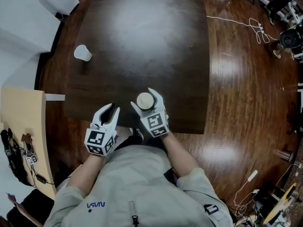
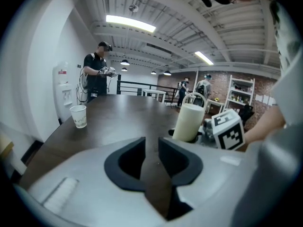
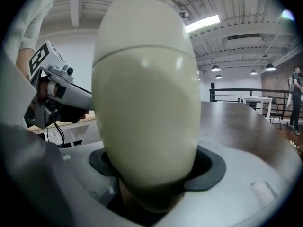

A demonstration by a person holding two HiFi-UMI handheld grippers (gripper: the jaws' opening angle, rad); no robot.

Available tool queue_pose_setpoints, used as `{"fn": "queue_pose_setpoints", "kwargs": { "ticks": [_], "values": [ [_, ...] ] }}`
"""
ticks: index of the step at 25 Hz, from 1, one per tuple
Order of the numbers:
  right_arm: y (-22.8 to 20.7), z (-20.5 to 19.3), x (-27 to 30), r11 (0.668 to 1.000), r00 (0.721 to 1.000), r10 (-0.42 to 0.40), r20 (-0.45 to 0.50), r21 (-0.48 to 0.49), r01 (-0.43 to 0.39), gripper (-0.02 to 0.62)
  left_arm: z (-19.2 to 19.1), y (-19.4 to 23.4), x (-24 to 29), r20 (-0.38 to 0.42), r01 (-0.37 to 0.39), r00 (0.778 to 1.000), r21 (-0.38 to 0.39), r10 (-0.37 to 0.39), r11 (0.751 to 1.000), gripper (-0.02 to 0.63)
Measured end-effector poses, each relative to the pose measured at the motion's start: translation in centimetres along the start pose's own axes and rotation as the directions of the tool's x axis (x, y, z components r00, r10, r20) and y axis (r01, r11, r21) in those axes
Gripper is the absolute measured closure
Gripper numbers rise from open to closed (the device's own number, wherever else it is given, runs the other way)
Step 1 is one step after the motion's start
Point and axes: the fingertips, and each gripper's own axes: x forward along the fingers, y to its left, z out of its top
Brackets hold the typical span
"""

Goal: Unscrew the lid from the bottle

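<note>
A cream bottle (image 1: pixel 145 101) with a rounded lid (image 3: pixel 142 22) stands upright near the front edge of the dark table (image 1: pixel 142 32). My right gripper (image 1: pixel 143 98) straddles it with the jaws spread wide. The black pads (image 3: pixel 213 167) show beside the bottle's (image 3: pixel 144 108) base and do not seem to press on it. My left gripper (image 1: pixel 114 109) hovers just left of the bottle at the table's front edge. Its jaws are parted by a narrow gap with nothing in it (image 2: pixel 151 145). From there the bottle (image 2: pixel 189 122) is ahead to the right.
A white paper cup (image 1: pixel 82 53) stands at the table's far left, also seen as the cup (image 2: pixel 78 116). A pale wooden bench (image 1: pixel 23 122) lies left of the table. Cables (image 1: pixel 246 25) trail over the wood floor on the right. A person (image 2: pixel 97 74) stands beyond the table's far end.
</note>
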Motion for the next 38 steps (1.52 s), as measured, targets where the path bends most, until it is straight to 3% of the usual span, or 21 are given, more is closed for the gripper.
{"fn": "queue_pose_setpoints", "kwargs": {
  "ticks": [9,14,19,22,25,30,38],
  "values": [
    [-0.3,0.0,-0.2,0.999,1.000,0.002,-0.002,-0.044,-0.002,0.273,0.0,-0.9,1.1,-0.006,0.000,1.000,-0.022,0.000,1.000,0.538],
    [-1.0,-0.2,-0.3,1.000,1.000,0.013,-0.028,-0.020,-0.013,0.295,0.6,-0.5,1.4,0.018,-0.006,1.000,-0.047,0.006,0.999,0.538],
    [-0.5,1.6,-1.4,0.993,0.996,0.090,-0.020,0.074,-0.088,0.296,1.9,-0.1,1.6,0.061,0.024,0.998,-0.108,-0.017,0.994,0.544],
    [-0.4,4.1,-3.1,0.971,0.981,0.196,-0.002,0.137,-0.194,0.296,3.8,-0.5,1.9,0.123,0.088,0.990,-0.170,-0.068,0.981,0.567],
    [-0.3,6.8,-5.6,0.924,0.944,0.328,0.028,0.199,-0.327,0.296,6.3,-1.6,1.8,0.198,0.166,0.972,-0.212,-0.124,0.963,0.595],
    [0.9,11.5,-10.2,0.793,0.844,0.528,0.096,0.300,-0.530,0.296,10.7,-3.9,0.1,0.324,0.313,0.917,-0.228,-0.231,0.922,0.603],
    [4.5,14.7,-15.2,0.620,0.693,0.708,0.136,0.349,-0.703,0.296,13.5,-7.1,-2.2,0.376,0.472,0.847,-0.209,-0.375,0.856,0.603]
  ]
}}
